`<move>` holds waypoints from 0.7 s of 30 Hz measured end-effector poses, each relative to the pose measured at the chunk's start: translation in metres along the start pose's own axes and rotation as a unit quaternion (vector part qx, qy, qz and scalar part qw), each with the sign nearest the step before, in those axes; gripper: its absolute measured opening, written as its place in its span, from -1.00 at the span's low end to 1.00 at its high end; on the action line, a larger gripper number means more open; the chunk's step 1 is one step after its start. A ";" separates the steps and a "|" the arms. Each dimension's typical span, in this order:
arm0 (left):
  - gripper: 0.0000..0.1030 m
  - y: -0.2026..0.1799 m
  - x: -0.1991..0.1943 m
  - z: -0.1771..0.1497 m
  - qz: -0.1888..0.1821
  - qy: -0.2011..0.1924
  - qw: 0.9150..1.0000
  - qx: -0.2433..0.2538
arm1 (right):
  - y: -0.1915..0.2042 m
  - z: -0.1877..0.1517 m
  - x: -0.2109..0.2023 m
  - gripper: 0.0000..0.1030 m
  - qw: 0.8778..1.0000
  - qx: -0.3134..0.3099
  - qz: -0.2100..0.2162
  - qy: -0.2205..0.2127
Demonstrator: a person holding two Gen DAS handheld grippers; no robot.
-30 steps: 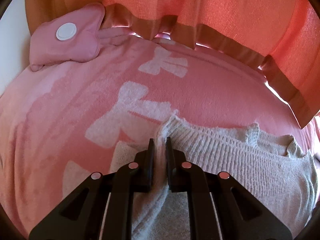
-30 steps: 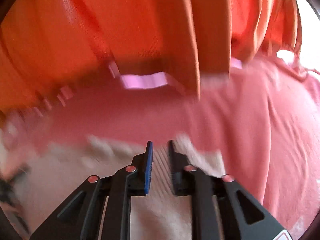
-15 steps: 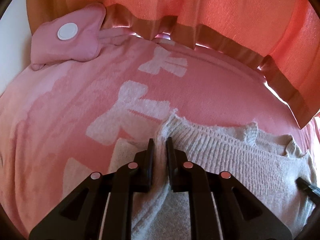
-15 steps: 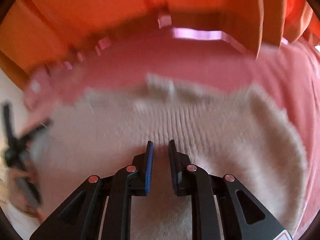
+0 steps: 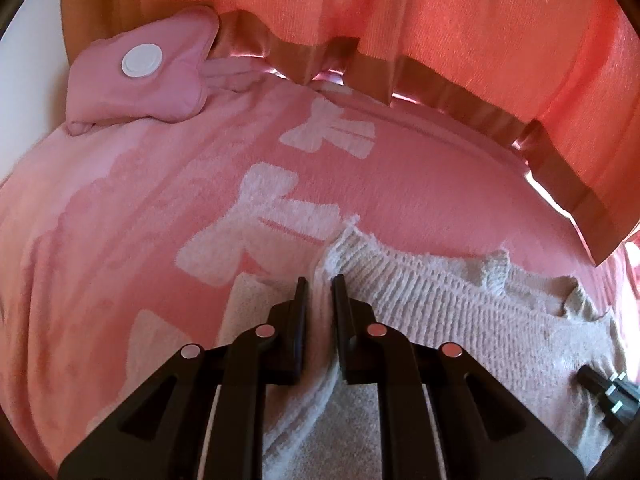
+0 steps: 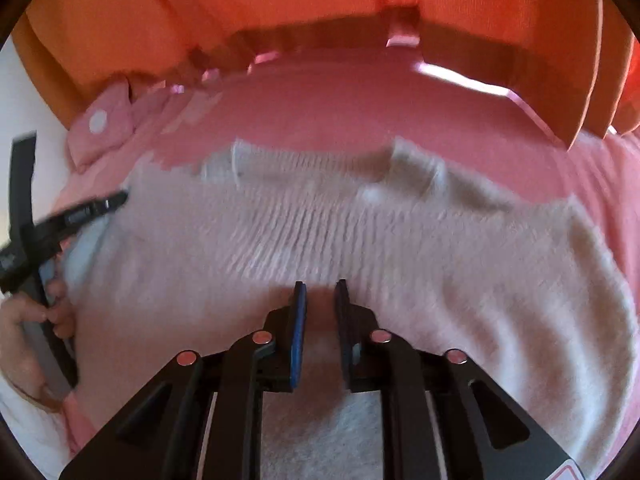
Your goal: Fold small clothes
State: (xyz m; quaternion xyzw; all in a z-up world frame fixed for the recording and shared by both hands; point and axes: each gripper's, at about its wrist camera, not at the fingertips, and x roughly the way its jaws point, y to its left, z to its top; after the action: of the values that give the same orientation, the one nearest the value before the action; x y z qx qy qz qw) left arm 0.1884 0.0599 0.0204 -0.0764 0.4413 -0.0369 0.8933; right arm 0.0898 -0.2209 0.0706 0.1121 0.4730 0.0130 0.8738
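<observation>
A cream knit sweater (image 5: 460, 320) lies on a pink blanket (image 5: 120, 220) patterned with white bows. My left gripper (image 5: 319, 282) is shut on the sweater's left edge, and a ridge of knit stands between its narrow jaws. In the right wrist view the sweater (image 6: 360, 232) spreads wide across the blanket (image 6: 340, 112). My right gripper (image 6: 320, 286) is shut on a pinch of the sweater near its lower middle. The left gripper (image 6: 80, 212) shows at that view's left edge, held by a hand (image 6: 24, 320). The right gripper's tip (image 5: 608, 396) peeks in at the left view's lower right.
A pink pouch with a white disc (image 5: 144, 80) rests at the blanket's far left corner, also seen as the pouch (image 6: 100, 128) in the right view. An orange curtain (image 5: 440, 20) with a brown hem hangs along the far side. A white wall (image 5: 28, 60) borders the left.
The right gripper has swung leftward over the sweater with fabric in its jaws, and its tip has entered the left view's lower right. The left gripper stayed put.
</observation>
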 end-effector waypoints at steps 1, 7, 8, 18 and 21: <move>-0.76 0.003 -0.001 0.001 -0.010 -0.001 1.000 -0.009 | -0.016 0.006 -0.016 -0.64 0.999 0.018 -0.023 -0.038; -0.62 0.012 0.009 0.003 -0.037 0.014 0.999 -0.036 | -0.148 0.005 -0.023 0.28 0.971 0.194 -0.136 -0.030; -0.62 0.013 0.010 0.003 -0.039 0.015 0.998 -0.040 | -0.159 0.006 -0.013 0.28 0.969 0.209 -0.130 -0.016; -0.82 0.001 -0.012 0.004 -0.032 -0.039 0.999 -0.012 | -0.156 0.017 -0.053 -0.84 0.968 0.200 -0.086 -0.127; -0.82 0.010 0.008 0.003 -0.023 -0.005 0.999 -0.028 | -0.179 0.005 -0.011 -0.85 0.964 0.229 -0.132 -0.037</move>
State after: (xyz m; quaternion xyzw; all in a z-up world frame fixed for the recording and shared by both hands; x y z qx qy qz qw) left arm 0.1956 0.0691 0.0137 -0.1115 0.4359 -0.0448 0.8919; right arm 0.0728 -0.3974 0.0453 0.2459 0.4413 -0.2152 0.8358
